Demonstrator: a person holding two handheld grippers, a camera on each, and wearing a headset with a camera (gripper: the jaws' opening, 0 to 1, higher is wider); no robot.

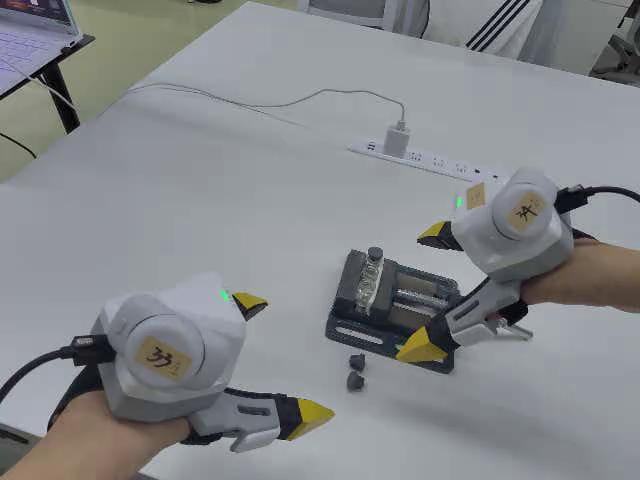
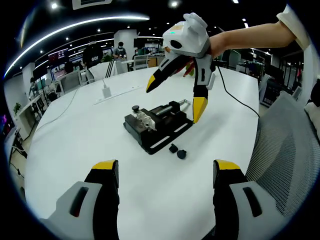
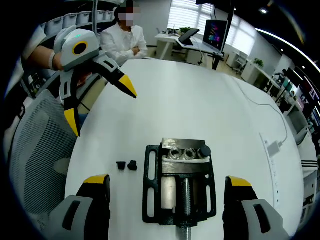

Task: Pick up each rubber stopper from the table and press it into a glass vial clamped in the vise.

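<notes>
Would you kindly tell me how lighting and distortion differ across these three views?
Head view: soft, even light, faint shadows beside the vise, no bending. Left gripper view: fisheye curves the table, ceiling lights glare. Right gripper view: same curving, windows bright, loose stoppers sharp.

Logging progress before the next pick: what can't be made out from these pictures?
Head view: how many vials the vise holds; they overlap side-on.
Right gripper view: the end of the vise screw, cut off by the bottom edge.
All views: which way up the loose stoppers lie; too small.
</notes>
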